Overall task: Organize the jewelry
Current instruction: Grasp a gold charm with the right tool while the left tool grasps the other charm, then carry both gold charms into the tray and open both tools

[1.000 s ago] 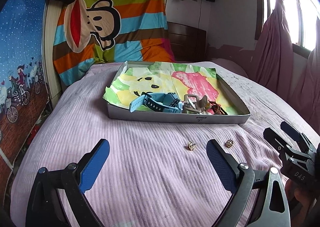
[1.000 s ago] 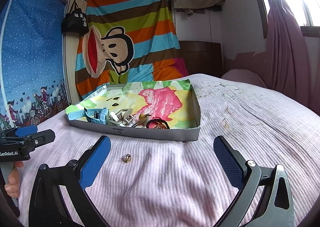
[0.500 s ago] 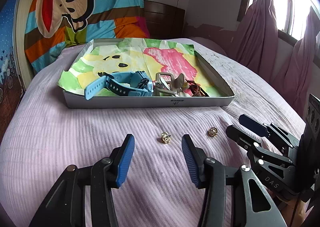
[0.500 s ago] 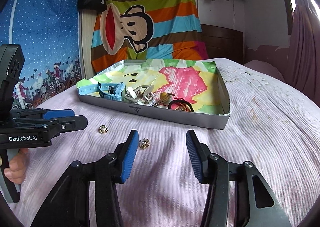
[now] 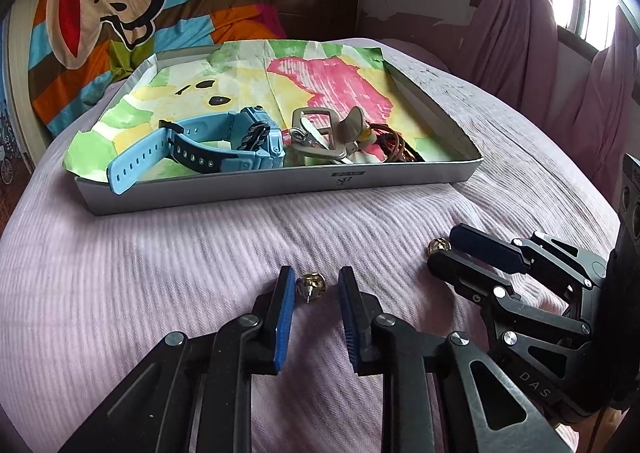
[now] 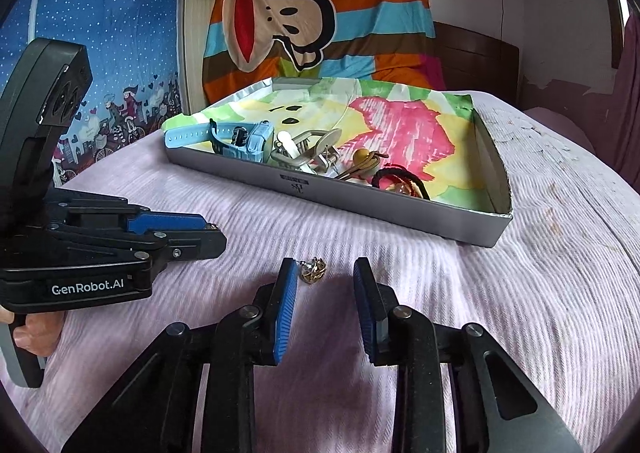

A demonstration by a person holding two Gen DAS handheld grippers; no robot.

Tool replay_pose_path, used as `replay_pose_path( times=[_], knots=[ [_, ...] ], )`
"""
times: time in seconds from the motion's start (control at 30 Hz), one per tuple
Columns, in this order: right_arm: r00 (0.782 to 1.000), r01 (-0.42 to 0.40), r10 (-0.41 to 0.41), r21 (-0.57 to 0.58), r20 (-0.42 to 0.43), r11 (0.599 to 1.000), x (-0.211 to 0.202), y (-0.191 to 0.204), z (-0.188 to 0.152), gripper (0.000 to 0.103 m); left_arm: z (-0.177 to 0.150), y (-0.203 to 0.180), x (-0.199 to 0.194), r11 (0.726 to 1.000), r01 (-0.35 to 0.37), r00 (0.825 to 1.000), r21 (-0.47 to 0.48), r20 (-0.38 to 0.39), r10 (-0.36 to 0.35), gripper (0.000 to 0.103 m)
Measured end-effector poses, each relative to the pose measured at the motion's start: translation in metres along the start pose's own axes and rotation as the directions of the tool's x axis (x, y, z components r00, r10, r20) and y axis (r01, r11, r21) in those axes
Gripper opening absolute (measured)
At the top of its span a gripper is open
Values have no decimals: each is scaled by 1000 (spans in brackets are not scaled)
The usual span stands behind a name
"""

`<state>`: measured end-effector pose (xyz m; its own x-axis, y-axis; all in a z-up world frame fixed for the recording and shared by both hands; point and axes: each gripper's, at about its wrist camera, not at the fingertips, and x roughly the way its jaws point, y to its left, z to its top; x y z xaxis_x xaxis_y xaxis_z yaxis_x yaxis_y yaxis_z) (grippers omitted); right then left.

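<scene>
Two small gold earrings lie on the pink bedspread in front of a shallow grey box. My left gripper is low over the bed, jaws partly open, with one gold earring between its fingertips, close to the left pad. My right gripper is also partly open around the other gold earring, which shows beside its tips in the left wrist view. The box holds a blue watch, metal clips and hair ties.
The bed's dark headboard and a striped monkey blanket stand behind the box. Purple curtains hang at the right by the window. A blue patterned wall is at the left.
Both grippers have dropped toward the bedspread and narrowed their jaws, each now straddling one earring. The earrings have not moved.
</scene>
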<state>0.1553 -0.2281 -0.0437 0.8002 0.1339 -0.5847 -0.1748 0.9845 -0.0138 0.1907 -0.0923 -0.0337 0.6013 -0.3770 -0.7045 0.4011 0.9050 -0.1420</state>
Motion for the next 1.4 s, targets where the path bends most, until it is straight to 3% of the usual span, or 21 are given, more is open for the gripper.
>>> replay_pose_path(
  times=[0.27,0.5,0.87,1.07,1.4],
  knots=[
    [1000,-2,2,-17,-11,1000,4,4,1,13,-4,2,3,1000,-16,1000,-8,6,16,14],
    [1000,0,0,-15,-3,1000,2,4,1,13,-9,-5,1,998,-55,998,19,29,54,14],
    [1000,2,-2,-2,31,1000,-4,0,1,13,-8,-3,-3,999,-43,998,8,48,43,14],
    [995,-15,12,26,100,1000,-16,-5,3,13,-10,4,-19,999,-9,993,-31,119,13,14],
    [991,-12,11,4,130,1000,-19,-1,4,13,-11,2,-40,999,-10,973,-34,230,18,14]
  ],
)
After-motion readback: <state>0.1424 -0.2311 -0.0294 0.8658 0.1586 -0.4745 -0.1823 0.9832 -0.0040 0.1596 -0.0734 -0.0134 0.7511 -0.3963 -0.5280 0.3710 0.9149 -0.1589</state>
